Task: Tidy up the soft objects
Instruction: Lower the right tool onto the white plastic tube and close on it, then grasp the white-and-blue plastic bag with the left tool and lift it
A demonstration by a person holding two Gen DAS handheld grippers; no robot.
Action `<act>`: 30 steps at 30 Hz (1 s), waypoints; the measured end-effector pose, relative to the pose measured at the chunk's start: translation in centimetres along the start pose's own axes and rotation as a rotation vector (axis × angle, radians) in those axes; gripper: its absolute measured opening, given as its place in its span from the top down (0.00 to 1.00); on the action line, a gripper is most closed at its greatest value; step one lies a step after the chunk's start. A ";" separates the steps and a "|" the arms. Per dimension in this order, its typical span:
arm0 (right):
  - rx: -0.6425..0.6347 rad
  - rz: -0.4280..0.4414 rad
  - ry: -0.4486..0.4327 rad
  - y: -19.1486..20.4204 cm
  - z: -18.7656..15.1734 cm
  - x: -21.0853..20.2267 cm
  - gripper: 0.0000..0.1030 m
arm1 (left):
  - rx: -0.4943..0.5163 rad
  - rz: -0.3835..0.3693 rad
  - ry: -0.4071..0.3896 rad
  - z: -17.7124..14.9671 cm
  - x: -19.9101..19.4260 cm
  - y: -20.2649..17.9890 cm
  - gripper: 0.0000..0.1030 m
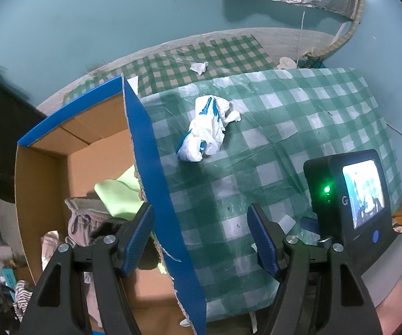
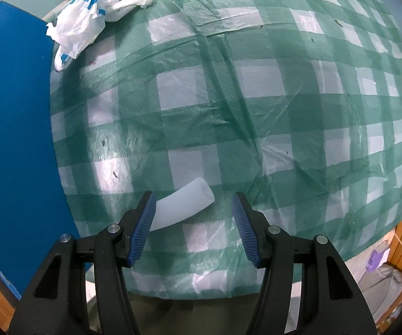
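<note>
A: Blue pads of the right tool (image 2: 194, 230) stand apart, nothing pinched; a pale strip (image 2: 182, 208) lies flat on the checked counter (image 2: 256, 111) between and just ahead of them, long axis slanting up to the right, its lower end tucked behind the left pad.

B: Left tool (image 1: 201, 240)?

A: Wide open, empty, straddling the blue wall of the cardboard box (image 1: 150, 150) (green cloth (image 1: 117, 192) and grey clothes (image 1: 81, 217) inside).

B: Other soft items?

A: Crumpled white-and-blue plastic bag (image 1: 206, 128) on the counter, just beside the box, well ahead of both tools.
</note>
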State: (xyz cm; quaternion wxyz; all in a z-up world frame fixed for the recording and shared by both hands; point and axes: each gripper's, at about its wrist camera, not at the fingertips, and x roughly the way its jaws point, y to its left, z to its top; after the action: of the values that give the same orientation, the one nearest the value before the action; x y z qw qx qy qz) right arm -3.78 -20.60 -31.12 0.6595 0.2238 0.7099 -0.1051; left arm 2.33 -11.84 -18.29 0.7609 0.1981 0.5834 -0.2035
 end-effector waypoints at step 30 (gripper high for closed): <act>-0.139 -0.045 -0.100 -3.5 4.6 -3.3 0.94 | -0.050 -0.021 0.011 2.6 0.1 -1.4 0.32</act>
State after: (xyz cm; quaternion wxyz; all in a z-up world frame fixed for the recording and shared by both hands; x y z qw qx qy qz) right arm -1.14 -26.33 -28.86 0.7056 0.1560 0.6864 -0.0812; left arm 3.70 -14.39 -17.80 0.7601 0.1742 0.5946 -0.1958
